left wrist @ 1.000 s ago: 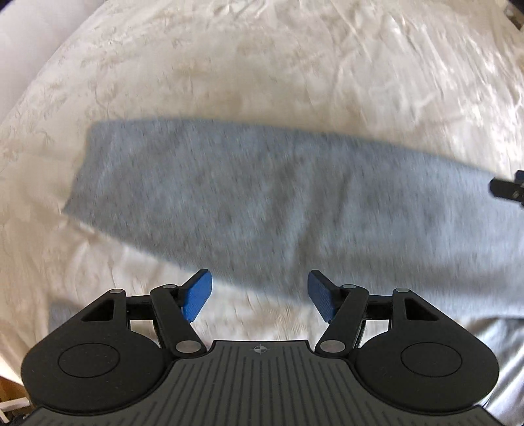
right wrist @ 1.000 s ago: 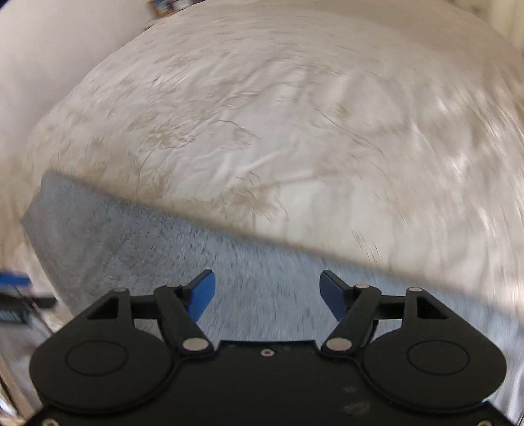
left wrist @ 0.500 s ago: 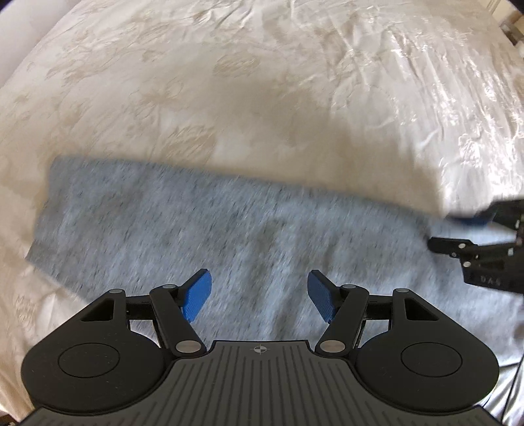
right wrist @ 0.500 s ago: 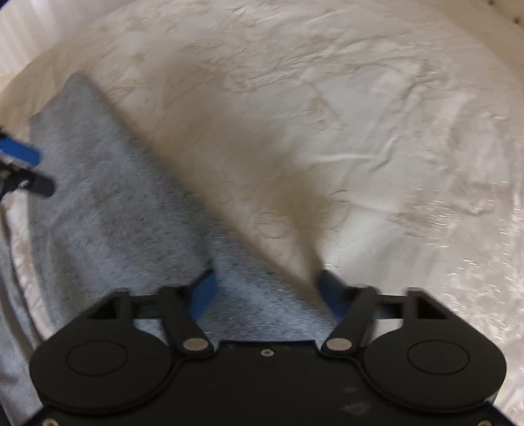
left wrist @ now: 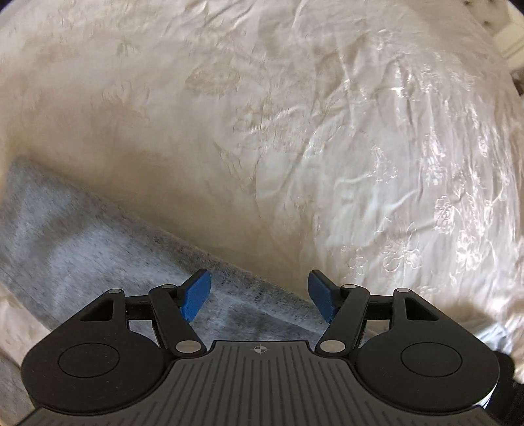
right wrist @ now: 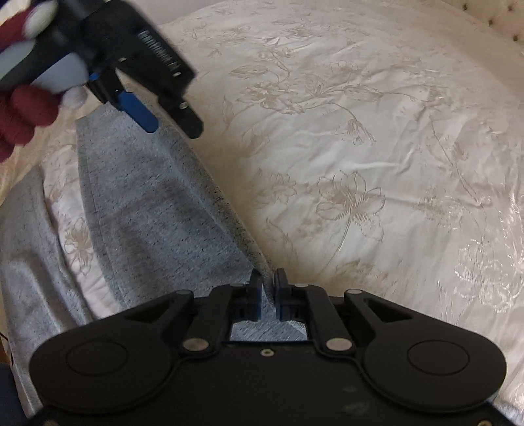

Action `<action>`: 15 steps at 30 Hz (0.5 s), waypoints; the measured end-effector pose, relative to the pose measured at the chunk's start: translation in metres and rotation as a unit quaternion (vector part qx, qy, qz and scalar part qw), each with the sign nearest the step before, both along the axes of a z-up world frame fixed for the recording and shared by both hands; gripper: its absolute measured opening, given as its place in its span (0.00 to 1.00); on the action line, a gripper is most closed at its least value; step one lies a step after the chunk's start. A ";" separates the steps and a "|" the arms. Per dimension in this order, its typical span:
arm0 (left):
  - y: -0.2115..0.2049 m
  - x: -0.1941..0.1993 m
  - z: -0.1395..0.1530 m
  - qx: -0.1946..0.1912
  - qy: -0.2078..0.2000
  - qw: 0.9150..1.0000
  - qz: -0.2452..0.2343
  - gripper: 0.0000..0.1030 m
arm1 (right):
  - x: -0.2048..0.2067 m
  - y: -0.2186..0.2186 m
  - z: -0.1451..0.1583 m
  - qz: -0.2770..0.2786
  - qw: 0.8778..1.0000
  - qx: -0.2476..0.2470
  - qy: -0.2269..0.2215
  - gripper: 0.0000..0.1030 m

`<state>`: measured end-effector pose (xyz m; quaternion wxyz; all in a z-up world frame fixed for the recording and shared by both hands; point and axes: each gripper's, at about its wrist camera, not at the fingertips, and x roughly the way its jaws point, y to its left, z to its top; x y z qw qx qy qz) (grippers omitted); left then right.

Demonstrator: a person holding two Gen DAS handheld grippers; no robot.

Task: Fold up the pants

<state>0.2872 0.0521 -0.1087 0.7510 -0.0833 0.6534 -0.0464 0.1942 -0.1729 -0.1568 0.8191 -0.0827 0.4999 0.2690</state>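
Grey knit pants lie on a cream floral bedspread. In the right wrist view one pant leg runs from my fingers up to the far left, and another grey part lies along the left edge. My right gripper is shut on the near edge of the pant leg. My left gripper is open, just above the same leg's edge. It also shows in the right wrist view, open over the far end of the leg, held by a hand in a red glove.
The cream bedspread spreads wide to the right and beyond the pants in both views. A tufted headboard edge shows at the far right corner.
My right gripper has shut on the pant leg's edge. My left gripper moved over to the leg's far end and stays open. The pants sit lower and more to the left in the left view.
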 end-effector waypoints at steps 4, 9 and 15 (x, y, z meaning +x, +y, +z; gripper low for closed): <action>-0.002 0.005 -0.014 -0.012 0.037 0.999 0.014 0.63 | 0.000 0.003 -0.001 -0.006 1.000 0.000 -0.003 0.10; -0.014 0.010 -0.024 -0.011 0.055 0.998 0.005 0.63 | -0.001 0.003 0.002 0.002 1.000 -0.003 -0.010 0.10; -0.029 0.009 -0.039 0.038 0.062 0.997 -0.016 0.23 | -0.004 0.004 0.008 0.010 1.000 -0.005 -0.020 0.10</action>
